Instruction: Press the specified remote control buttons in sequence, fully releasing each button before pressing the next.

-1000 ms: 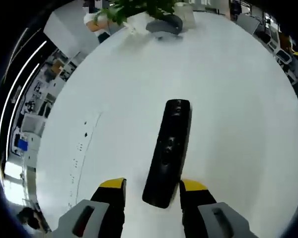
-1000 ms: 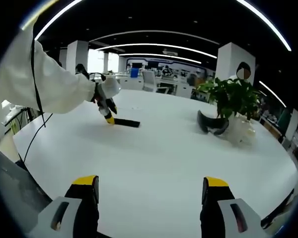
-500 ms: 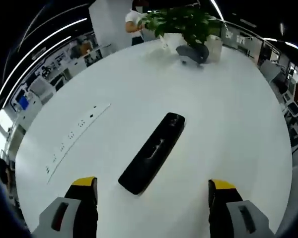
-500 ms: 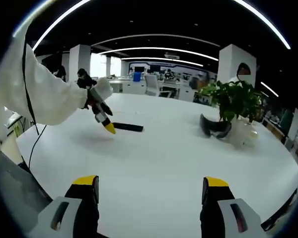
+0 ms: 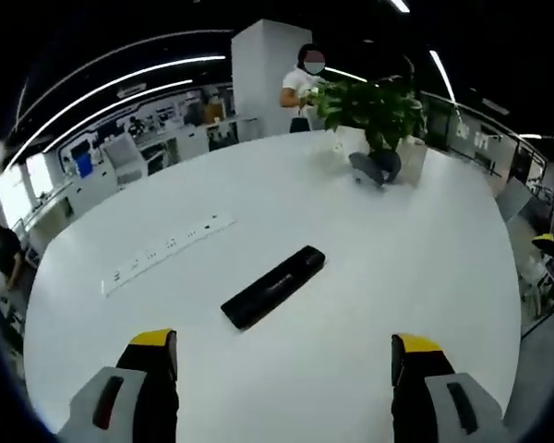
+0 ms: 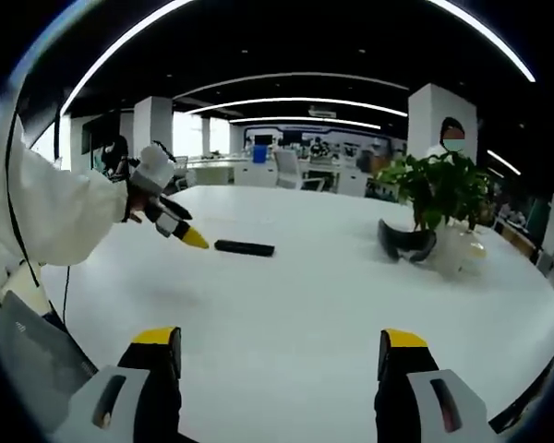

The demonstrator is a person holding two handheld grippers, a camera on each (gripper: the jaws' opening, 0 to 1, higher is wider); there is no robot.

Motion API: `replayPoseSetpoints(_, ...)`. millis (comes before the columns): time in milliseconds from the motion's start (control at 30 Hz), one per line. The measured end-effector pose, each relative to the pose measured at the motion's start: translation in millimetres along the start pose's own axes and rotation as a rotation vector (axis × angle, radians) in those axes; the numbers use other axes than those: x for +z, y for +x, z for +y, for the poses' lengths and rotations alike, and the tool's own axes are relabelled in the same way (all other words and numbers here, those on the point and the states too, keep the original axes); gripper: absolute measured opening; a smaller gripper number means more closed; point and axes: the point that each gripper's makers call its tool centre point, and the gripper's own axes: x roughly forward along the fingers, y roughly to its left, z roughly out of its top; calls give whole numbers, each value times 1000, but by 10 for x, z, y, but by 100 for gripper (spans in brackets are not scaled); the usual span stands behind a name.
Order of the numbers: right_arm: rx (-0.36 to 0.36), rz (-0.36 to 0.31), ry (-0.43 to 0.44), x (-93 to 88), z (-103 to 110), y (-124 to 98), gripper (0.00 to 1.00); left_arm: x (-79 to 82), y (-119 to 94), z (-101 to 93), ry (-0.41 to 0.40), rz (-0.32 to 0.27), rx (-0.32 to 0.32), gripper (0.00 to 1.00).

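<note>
One remote (image 5: 273, 287) on table (image 5: 425, 277), 2 claws (image 5: 282, 355) (image 6: 272, 351) both spread apart.

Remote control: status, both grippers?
Left gripper open, clear of remote control. Right gripper open, far off. Remote flat on white table, nothing between it and left gripper.

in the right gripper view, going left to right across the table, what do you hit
white sleeve → left gripper → remote control → dark headset → white plant pot
</note>
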Motion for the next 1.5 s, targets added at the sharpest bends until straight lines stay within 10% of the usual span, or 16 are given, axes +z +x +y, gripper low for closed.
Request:
replayPoseSetpoints(933, -64, 9, -15, -28, -59, -19, 95, -552, -1494, -529, -181, -208, 96, 100)
replayPoseSetpoints(1500, -50, 20, -2, -46, -24, 18, 98, -1079, -1865, -655, -256, -239, 156, 100)
